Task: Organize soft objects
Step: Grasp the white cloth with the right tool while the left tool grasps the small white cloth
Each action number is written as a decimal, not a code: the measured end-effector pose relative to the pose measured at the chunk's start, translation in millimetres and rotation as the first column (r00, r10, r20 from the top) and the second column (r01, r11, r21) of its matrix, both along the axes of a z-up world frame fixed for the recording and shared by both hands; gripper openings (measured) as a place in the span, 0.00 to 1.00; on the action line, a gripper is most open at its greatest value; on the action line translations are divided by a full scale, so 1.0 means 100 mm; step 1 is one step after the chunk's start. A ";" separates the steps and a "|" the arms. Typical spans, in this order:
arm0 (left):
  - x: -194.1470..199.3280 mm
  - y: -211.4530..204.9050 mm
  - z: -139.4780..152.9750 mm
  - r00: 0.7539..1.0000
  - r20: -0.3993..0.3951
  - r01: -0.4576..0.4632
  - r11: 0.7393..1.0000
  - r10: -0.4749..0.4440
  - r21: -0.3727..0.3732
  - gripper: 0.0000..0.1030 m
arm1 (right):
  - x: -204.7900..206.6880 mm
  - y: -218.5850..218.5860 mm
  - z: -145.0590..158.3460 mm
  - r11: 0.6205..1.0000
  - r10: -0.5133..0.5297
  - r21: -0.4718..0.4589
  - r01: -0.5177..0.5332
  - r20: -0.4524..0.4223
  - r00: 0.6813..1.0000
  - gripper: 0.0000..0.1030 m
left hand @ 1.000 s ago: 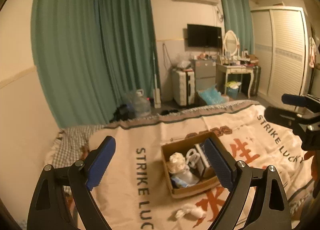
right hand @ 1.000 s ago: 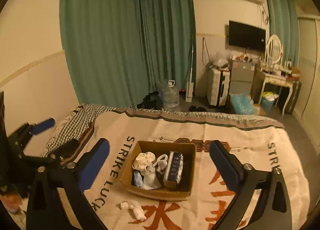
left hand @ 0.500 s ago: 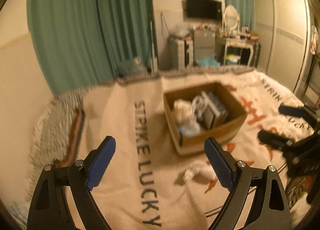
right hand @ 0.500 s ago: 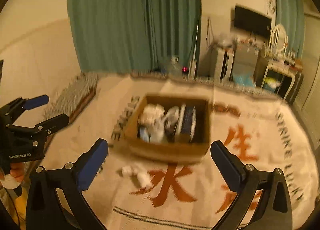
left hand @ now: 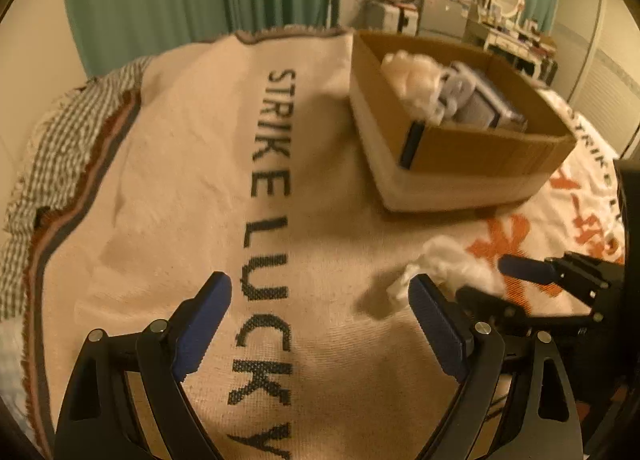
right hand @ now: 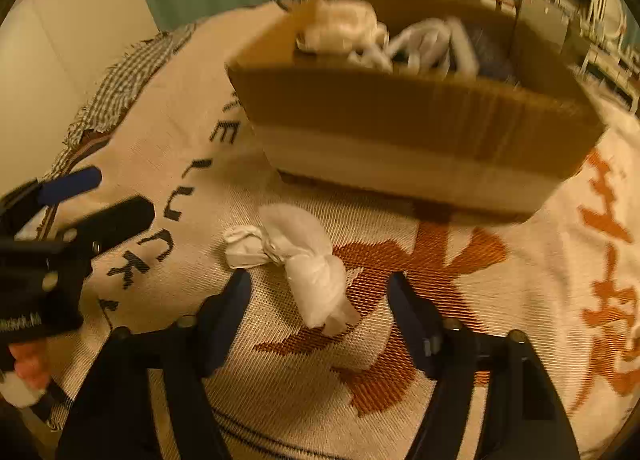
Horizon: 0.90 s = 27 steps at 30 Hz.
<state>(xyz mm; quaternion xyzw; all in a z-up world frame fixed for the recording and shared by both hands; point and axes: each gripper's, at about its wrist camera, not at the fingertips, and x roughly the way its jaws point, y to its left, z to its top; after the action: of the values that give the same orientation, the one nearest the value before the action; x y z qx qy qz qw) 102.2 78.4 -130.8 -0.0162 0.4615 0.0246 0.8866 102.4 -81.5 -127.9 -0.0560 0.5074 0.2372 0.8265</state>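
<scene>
White knotted bundle on the bed, just ahead of the right tool

The white cloth bundle (right hand: 298, 260) lies on the printed blanket (right hand: 520, 300) in front of the cardboard box (right hand: 400, 120), near its front wall but apart from it. Its long axis runs slantwise from far-left, where the crumpled tail sits, to near-right. The right tool (right hand: 318, 300) is the nearer one: the bundle's near end reaches in between its fingertips, and its jaws are closing, though the pads do not appear to press the cloth yet. The left tool (left hand: 320, 312) hangs off to the side, spread wide and empty, with the bundle beyond its right finger.
</scene>
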 end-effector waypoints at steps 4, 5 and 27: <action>0.05 -0.06 -0.09 1.000 -0.024 0.015 1.000 -0.015 0.005 0.89 | 0.11 0.02 -0.14 0.999 0.008 0.031 -0.007 -0.056 0.998 0.31; 0.06 -0.10 -0.10 0.999 -0.025 0.025 1.000 -0.025 0.007 0.89 | 0.12 0.01 -0.15 0.999 0.008 0.035 -0.006 -0.056 0.998 0.31; 0.26 -0.72 -0.48 0.987 -0.105 0.121 0.993 -0.122 -0.014 0.74 | 0.24 -0.73 0.06 0.987 -0.161 0.027 0.161 0.007 0.987 0.27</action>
<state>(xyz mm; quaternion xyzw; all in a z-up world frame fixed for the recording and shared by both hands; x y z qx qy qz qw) 128.7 6.7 -178.7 0.0100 0.5078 -0.0304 0.8609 126.7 -154.1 -122.2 -0.0049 0.5034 0.1763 0.8459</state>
